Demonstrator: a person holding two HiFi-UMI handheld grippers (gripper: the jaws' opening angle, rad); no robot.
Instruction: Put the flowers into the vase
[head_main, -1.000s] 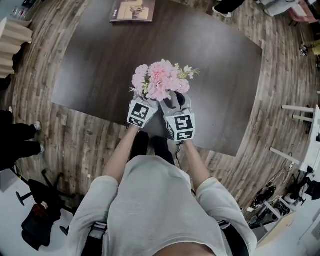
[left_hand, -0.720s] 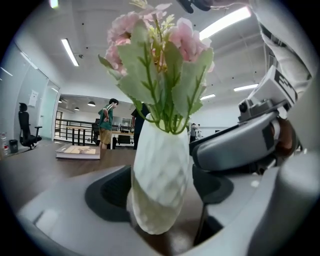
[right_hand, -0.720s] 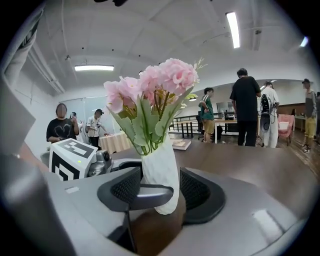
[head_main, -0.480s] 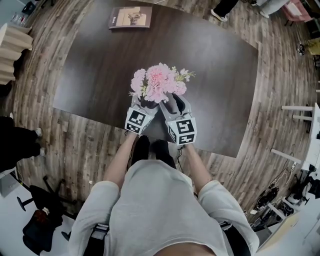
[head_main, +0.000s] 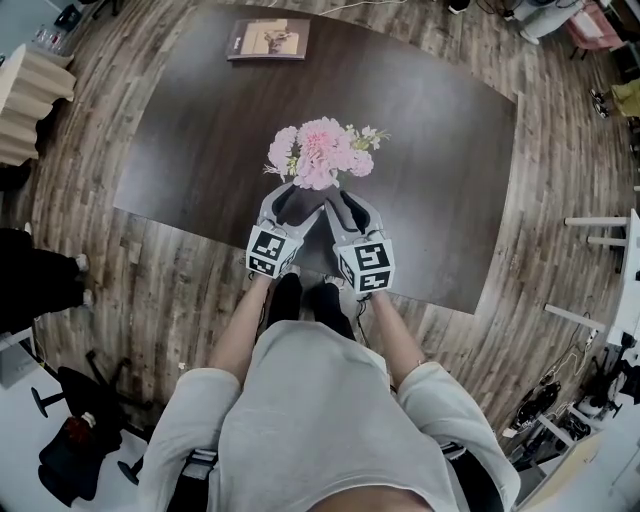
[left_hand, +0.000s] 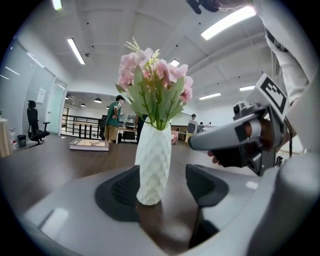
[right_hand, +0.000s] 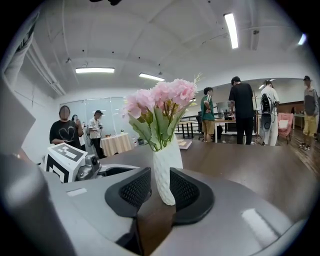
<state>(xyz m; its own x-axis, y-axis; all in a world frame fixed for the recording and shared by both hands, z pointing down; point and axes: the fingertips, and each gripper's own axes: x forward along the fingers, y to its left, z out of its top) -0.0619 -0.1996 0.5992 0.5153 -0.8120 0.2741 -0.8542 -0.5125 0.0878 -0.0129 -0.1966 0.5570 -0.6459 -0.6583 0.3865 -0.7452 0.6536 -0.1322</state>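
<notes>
A bunch of pink flowers stands upright in a white textured vase on the dark table. In the head view the blooms hide the vase. My left gripper and right gripper sit side by side just nearer the person, both pointing at it. In the left gripper view the vase shows in the gap of the left gripper, close to the left pad and far from the right. The right gripper frames the vase with thin gaps. Both sets of jaws are closing; no pad presses on the vase.
A book lies at the table's far edge. The table's near edge runs just under the hands. Several people stand beyond the table, and a person's legs and a chair base are at the left.
Both grippers have drawn back from the vase toward the person. The vase and flowers stay put on the table.
</notes>
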